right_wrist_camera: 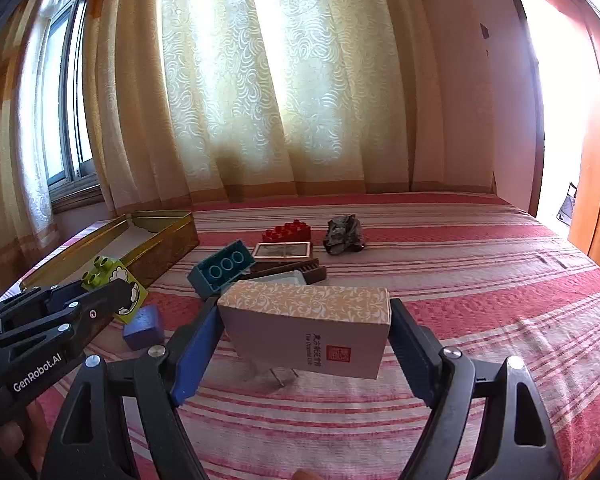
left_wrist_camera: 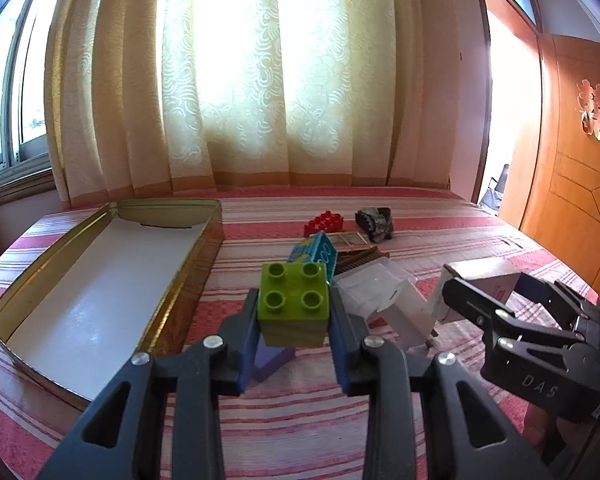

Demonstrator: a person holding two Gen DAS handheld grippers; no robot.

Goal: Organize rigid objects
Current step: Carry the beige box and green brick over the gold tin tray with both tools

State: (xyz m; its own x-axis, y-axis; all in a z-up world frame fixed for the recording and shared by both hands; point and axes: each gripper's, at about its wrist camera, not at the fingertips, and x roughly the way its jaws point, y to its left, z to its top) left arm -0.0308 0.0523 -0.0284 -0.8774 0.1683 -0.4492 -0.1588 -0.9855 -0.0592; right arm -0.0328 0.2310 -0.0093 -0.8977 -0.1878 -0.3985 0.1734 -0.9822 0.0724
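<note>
My left gripper (left_wrist_camera: 294, 312) is shut on a green four-stud brick (left_wrist_camera: 293, 302) and holds it above the striped bed, just right of the open gold tin (left_wrist_camera: 100, 292). It also shows in the right wrist view (right_wrist_camera: 112, 292). My right gripper (right_wrist_camera: 306, 332) is shut on a patterned cardboard box (right_wrist_camera: 308, 330), held above the cover; the box shows in the left wrist view (left_wrist_camera: 480, 280). A purple block (right_wrist_camera: 144, 328) lies under the left gripper. A teal brick (right_wrist_camera: 222, 266), a red brick (right_wrist_camera: 286, 232) and a dark comb (right_wrist_camera: 292, 270) lie farther back.
A crumpled dark object (right_wrist_camera: 344, 234) and a flat framed card (right_wrist_camera: 282, 250) lie near the red brick. A white plug-like item (left_wrist_camera: 384, 300) lies under the box. Curtains hang behind the bed; a wooden door (left_wrist_camera: 568, 160) stands at right.
</note>
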